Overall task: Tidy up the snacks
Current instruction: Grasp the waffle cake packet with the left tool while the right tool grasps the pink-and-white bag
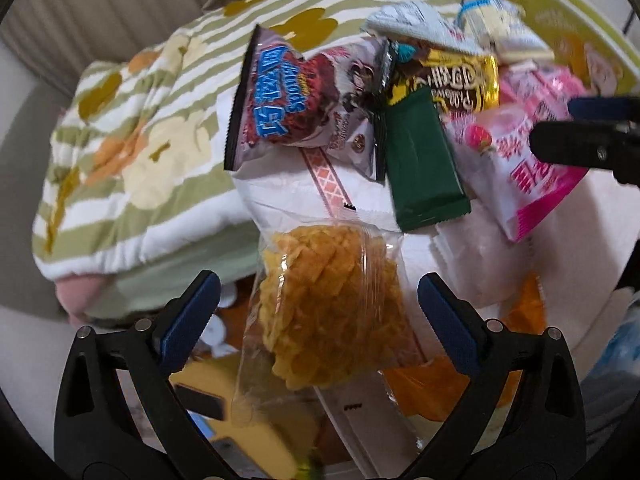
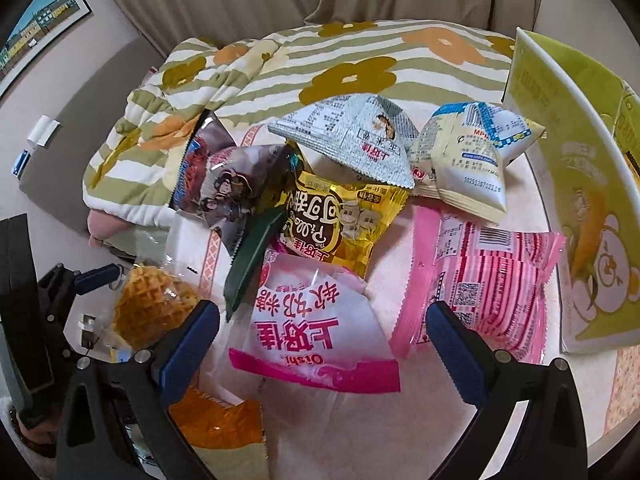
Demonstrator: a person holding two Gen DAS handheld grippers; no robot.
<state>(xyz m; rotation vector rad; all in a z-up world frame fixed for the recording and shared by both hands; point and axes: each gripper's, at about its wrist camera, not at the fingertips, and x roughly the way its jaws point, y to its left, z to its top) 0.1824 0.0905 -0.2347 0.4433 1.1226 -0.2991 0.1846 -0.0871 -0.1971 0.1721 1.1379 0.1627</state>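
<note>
With both grippers angled down over the heap of snacks on the white worktop (image 2: 532, 184), the step in hand looks like the first pick. The left gripper (image 1: 318, 292) has its fingers spread wide on either side of the clear bag of waffle crisps (image 1: 332, 312), which lies at the near edge of the pile; the pads look just clear of the plastic. The right gripper (image 2: 322, 324) hovers with fingers equally wide over the pink-and-white Oishi pouch (image 2: 316, 340), holding nothing. The striped pink packet (image 2: 484, 292) lies just beside it. Next, each gripper probably needs to settle lower and close gently, since the slack film could slip or crush the crisps.
</note>
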